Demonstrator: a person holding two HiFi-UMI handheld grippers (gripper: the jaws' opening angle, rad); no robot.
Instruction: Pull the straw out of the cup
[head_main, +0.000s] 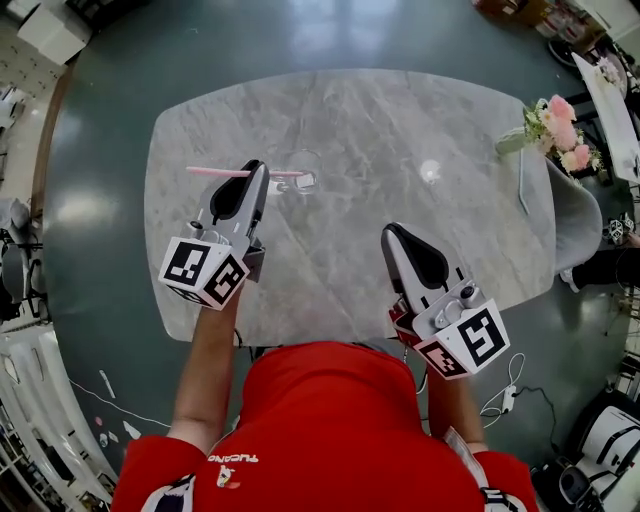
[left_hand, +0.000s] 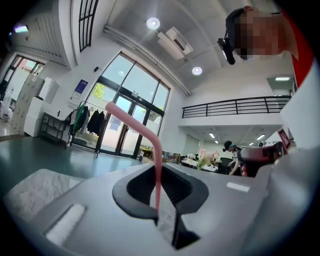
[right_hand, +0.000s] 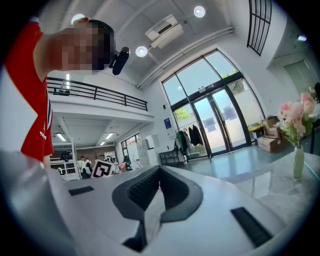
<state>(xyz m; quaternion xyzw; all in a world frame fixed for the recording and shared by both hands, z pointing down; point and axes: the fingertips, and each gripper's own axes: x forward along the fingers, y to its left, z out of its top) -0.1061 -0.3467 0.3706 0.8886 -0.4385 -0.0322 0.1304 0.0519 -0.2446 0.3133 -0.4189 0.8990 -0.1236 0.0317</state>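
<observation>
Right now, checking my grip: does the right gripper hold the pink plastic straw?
No, the left gripper clamps the pink plastic straw; the right gripper is empty.

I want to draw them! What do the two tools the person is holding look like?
Both the left tool and the right tool are light grey with black padded tips. Each carries a white cube with black square markers at the back. The person wears a red short-sleeved shirt.
</observation>
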